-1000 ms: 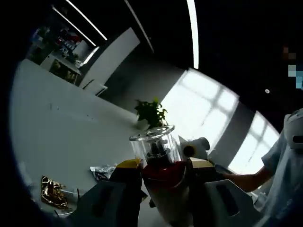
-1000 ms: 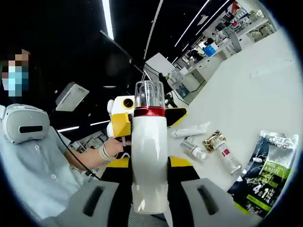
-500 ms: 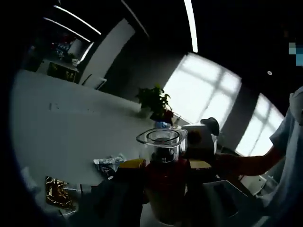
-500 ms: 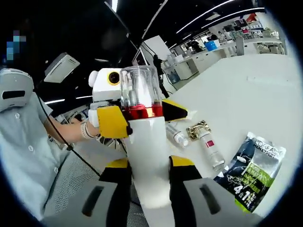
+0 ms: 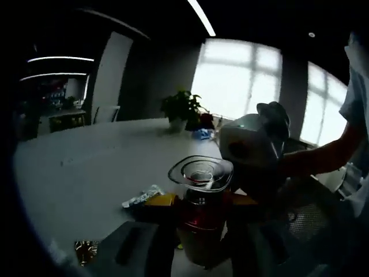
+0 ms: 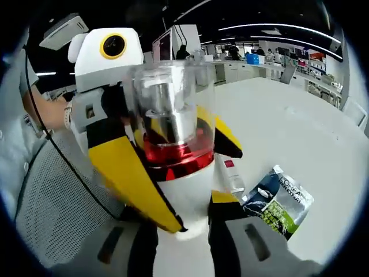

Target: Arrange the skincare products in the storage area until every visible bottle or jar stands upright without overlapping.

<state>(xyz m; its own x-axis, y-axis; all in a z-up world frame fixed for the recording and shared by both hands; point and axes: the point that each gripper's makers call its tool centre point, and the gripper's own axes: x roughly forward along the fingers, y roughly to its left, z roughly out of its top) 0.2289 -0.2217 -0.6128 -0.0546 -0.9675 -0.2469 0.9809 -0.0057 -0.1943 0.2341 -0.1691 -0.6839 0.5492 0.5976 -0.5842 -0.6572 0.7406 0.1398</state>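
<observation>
A white bottle (image 6: 187,193) with a red collar and a clear cap is held off the table by both grippers. My right gripper (image 6: 183,205) is shut on its white body. My left gripper (image 6: 170,156) comes in from the left, its yellow fingers (image 6: 124,170) clamped at the red collar. In the left gripper view the bottle (image 5: 199,199) points its cap at the camera between the jaws of my left gripper (image 5: 200,203), with the right gripper's white body (image 5: 251,144) just behind it. A small red-labelled bottle (image 6: 232,176) lies on the white table (image 6: 288,127).
A dark green-and-silver sachet (image 6: 281,202) lies on the table beside the small bottle. A foil sachet (image 5: 141,197) and a gold item (image 5: 86,252) lie on the table (image 5: 86,167). A mesh chair (image 6: 52,202) and a person's hand (image 6: 49,112) are at the left. A potted plant (image 5: 181,107) stands far off.
Both views have swung downward and rolled. In the right gripper view the bottle's cap and the left gripper now loom much closer. Both grippers have kept their hold.
</observation>
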